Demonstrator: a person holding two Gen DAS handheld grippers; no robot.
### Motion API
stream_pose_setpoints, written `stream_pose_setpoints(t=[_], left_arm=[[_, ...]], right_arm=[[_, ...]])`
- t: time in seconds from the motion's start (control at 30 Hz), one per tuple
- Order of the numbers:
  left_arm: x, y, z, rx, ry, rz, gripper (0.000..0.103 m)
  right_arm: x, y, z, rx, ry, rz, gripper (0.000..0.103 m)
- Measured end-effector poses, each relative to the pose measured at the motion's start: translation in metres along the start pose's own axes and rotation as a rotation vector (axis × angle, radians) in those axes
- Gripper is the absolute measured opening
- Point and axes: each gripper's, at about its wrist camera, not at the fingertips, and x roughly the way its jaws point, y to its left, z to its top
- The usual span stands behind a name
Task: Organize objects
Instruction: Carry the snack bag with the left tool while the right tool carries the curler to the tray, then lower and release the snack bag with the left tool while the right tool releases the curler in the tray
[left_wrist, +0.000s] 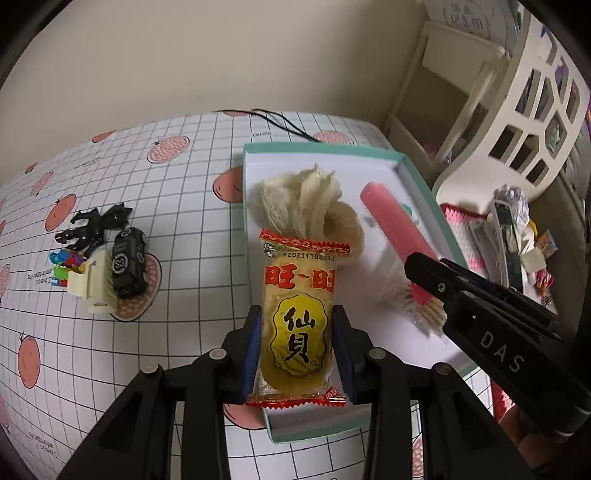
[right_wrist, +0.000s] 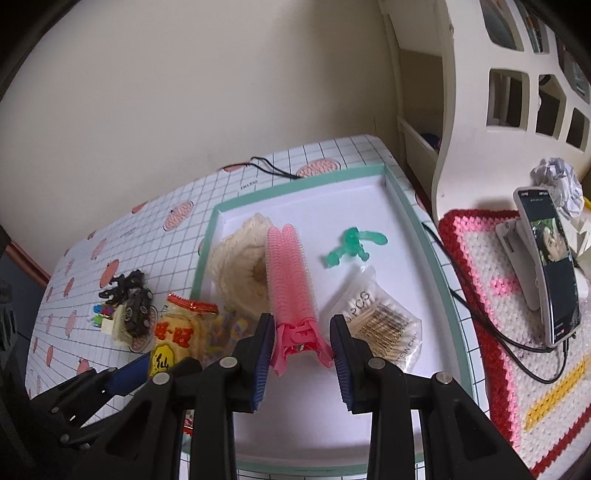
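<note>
My left gripper (left_wrist: 297, 343) is shut on a yellow rice cracker packet (left_wrist: 297, 295) with red ends, held over the front left part of the teal-rimmed white tray (left_wrist: 321, 149). My right gripper (right_wrist: 303, 350) is shut on the clip end of a pink hair roller (right_wrist: 291, 273), which points away over the tray's middle. In the tray lie a cream crocheted piece (right_wrist: 243, 266), a green toy figure (right_wrist: 351, 245) and a bag of cotton swabs (right_wrist: 376, 321). The packet (right_wrist: 177, 332) shows at the tray's left edge in the right wrist view.
On the grid-patterned tablecloth, left of the tray, sits a pile of small toys (left_wrist: 110, 266) with a black car and a black figure. To the right, a phone on a stand (right_wrist: 554, 266) with its cable rests on a crocheted mat (right_wrist: 491, 258). White furniture (right_wrist: 461, 110) stands behind.
</note>
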Motion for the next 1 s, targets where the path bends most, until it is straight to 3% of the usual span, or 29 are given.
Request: stream_pose_setpoints(t=[0.47,1.0], left_arm=[[0.03,-0.014,-0.014,0.01,0.122,-0.001,0.038],[0.037,-0.007,-0.017,-0.006,0.145,-0.022,0.038]], right_arm=[[0.024,0.0,-0.01,-0.005,0.115,-0.02,0.034],[0.031,0.006,-0.011,-0.04,0.151,-0.024,0.034]])
